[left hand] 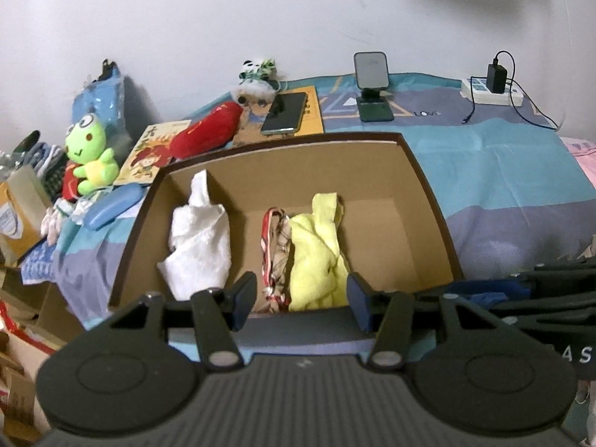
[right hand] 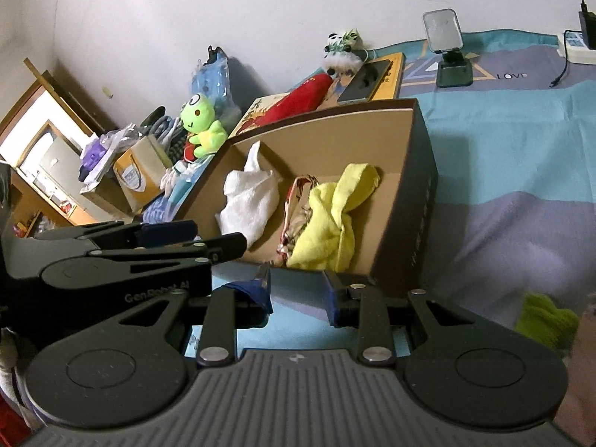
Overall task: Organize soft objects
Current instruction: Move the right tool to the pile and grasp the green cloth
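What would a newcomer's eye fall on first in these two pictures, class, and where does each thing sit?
Most likely the open cardboard box in the middle of the bedspread, holding a white cloth on its left, a bright yellow cloth near the middle and a red-trimmed patterned cloth between them. Next, the green frog plush sits left of the box, with a red plush lying behind the box's far left corner.

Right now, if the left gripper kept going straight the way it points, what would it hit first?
Probably the yellow cloth in the cardboard box; the left gripper has open, empty jaws framing it. Depth is unclear.
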A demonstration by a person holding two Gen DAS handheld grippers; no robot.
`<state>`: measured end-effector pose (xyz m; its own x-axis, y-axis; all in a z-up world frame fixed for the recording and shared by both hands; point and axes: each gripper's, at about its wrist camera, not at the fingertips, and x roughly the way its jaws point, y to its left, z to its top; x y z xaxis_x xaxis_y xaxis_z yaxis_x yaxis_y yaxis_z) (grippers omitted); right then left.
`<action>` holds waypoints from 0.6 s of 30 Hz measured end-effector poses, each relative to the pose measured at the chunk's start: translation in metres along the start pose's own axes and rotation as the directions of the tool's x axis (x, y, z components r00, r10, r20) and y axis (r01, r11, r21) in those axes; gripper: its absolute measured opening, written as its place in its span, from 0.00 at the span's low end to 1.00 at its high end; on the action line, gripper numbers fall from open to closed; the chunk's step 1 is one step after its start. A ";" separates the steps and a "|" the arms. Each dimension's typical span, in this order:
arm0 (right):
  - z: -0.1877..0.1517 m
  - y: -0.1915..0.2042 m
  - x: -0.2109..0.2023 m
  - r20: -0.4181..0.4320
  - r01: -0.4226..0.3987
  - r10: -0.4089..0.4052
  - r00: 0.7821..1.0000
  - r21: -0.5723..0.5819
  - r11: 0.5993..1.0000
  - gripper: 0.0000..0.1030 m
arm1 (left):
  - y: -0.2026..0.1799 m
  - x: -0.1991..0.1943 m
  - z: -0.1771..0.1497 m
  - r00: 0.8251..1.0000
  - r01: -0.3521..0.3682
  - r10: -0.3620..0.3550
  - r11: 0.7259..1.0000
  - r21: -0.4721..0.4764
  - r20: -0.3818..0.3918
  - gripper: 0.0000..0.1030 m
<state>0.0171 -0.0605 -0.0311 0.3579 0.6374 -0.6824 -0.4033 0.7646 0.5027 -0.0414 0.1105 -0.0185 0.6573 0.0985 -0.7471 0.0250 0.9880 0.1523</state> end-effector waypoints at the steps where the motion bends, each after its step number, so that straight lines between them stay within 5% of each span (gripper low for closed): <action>1: -0.002 -0.002 -0.002 -0.002 -0.002 0.002 1.000 -0.002 1.000 0.12 | -0.003 0.000 -0.002 1.000 -0.007 0.007 1.000 -0.002 -0.005 0.52; 18: -0.048 -0.036 -0.030 -0.055 0.013 -0.010 0.998 0.051 0.999 0.12 | -0.058 0.004 -0.032 0.996 -0.012 0.014 1.000 0.019 -0.090 0.53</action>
<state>-0.0193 -0.1116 -0.0540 0.3151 0.6233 -0.7157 -0.3547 0.7768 0.5203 -0.0642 0.0577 -0.0505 0.5868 0.1227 -0.8004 0.0311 0.9843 0.1737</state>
